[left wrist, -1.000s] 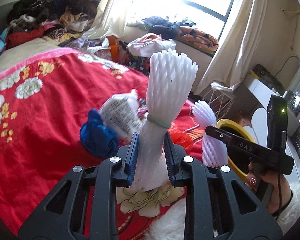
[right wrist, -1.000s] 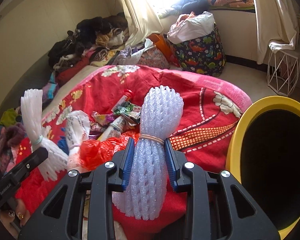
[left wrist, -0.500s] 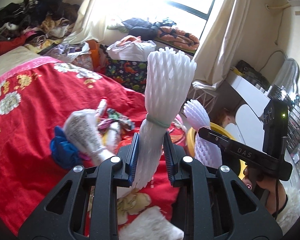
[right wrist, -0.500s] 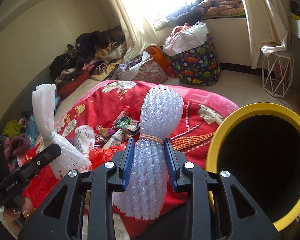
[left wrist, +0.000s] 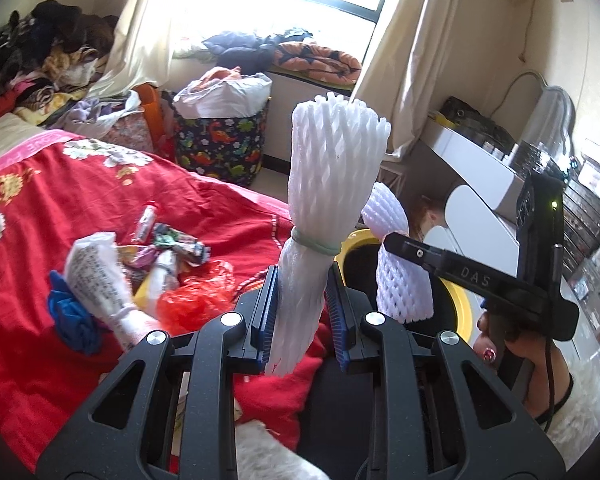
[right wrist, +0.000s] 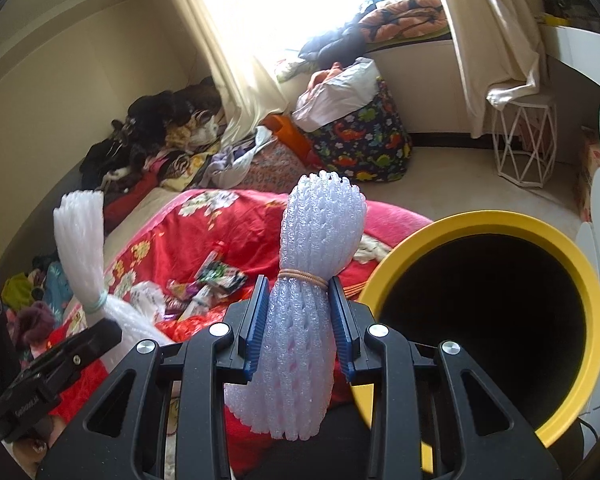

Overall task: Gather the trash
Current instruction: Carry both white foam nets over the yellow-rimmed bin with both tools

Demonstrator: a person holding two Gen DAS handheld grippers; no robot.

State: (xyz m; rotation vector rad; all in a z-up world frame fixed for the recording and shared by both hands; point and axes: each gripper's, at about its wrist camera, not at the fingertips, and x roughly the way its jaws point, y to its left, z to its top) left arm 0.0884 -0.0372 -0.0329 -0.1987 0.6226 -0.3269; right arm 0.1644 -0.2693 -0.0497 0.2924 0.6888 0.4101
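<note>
My left gripper (left wrist: 300, 312) is shut on a white foam net bundle (left wrist: 332, 176) tied with a green band, held upright over the bed's edge. In the right wrist view my right gripper (right wrist: 300, 328) is shut on a second foam net bundle (right wrist: 320, 232) tied with a tan band, just left of the yellow trash bin (right wrist: 580, 276). The bin's rim (left wrist: 458, 304) also shows in the left wrist view, behind the right gripper (left wrist: 432, 264) and its bundle (left wrist: 400, 292). More trash lies on the red blanket (left wrist: 60, 184): a wrapped paper bundle (left wrist: 96, 272), an orange plastic bag (left wrist: 196, 296), wrappers (left wrist: 172, 240).
A dinosaur-print bag (right wrist: 364, 136) and a white wire stool (right wrist: 524, 136) stand on the floor by the window. Clothes (right wrist: 156, 128) are heaped at the bed's far end. A white desk (left wrist: 480, 172) lies to the right. A person's hand (left wrist: 512, 356) holds the right gripper.
Both grippers have moved off the bed toward the yellow bin and risen a little, each still holding its foam bundle. The bin now fills more of the right wrist view.
</note>
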